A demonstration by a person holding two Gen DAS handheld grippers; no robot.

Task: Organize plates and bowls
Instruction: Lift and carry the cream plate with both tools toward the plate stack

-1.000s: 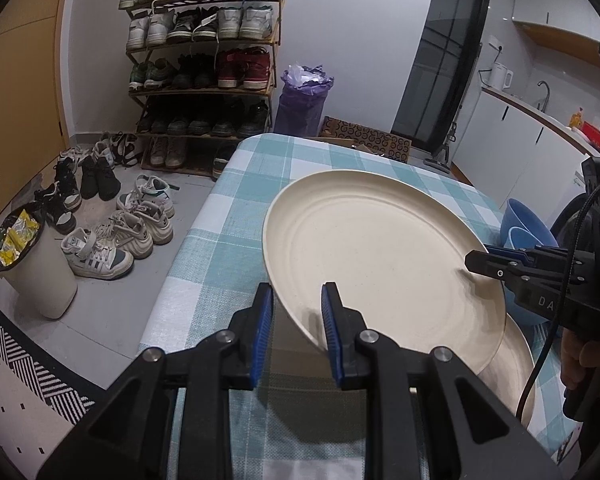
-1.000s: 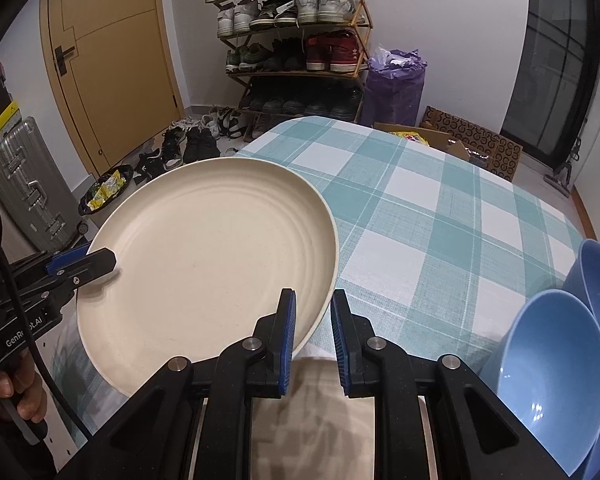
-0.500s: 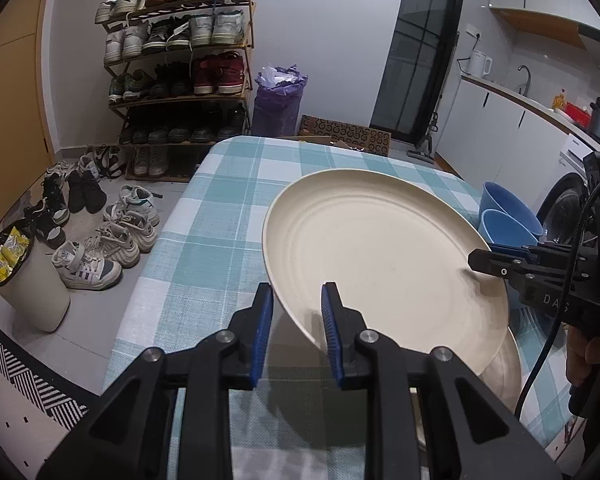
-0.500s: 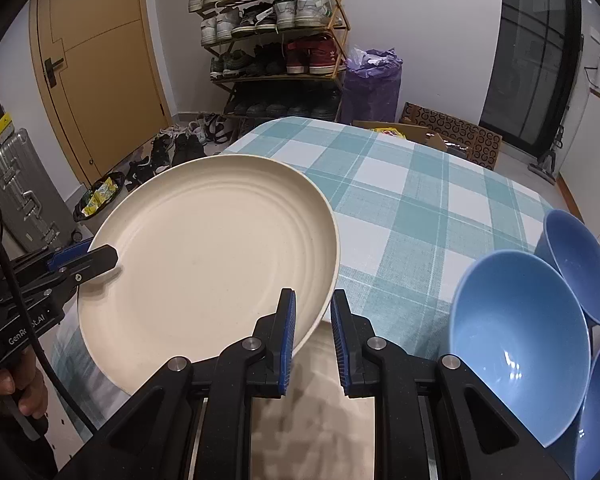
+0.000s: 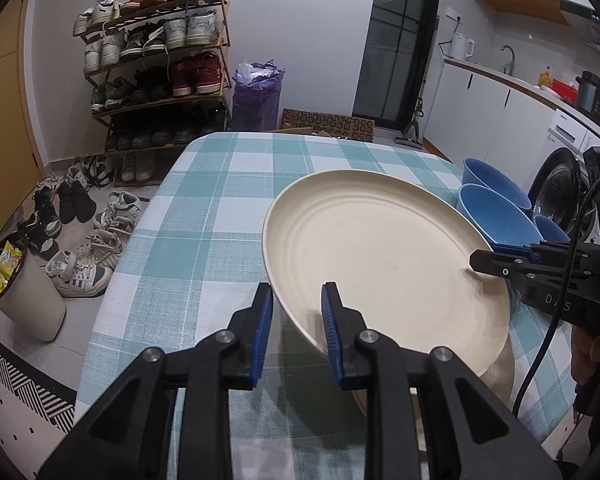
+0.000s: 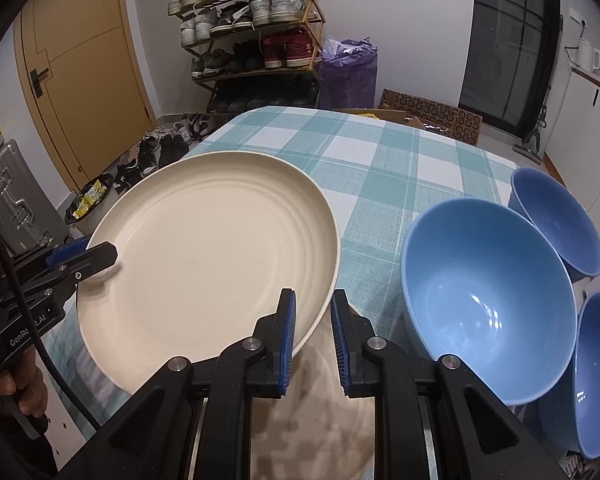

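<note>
A large cream plate hangs above the checked table, held at opposite rims. My left gripper is shut on its near-left rim; it also shows at the left of the right wrist view. My right gripper is shut on the plate's right rim; it shows at the right of the left wrist view. A second cream plate lies on the table right under the held one. Three blue bowls stand to the right: a big one, one behind, one in front.
The table has a teal and white checked cloth. Beyond its far edge stand a shoe rack, a purple bag and a cardboard box. Shoes and a white bin sit on the floor at left. Kitchen counter at right.
Both grippers have carried the cream plate rightward and toward the table's near edge, over the second plate. The blue bowls have come further into view. The grips are unchanged.
</note>
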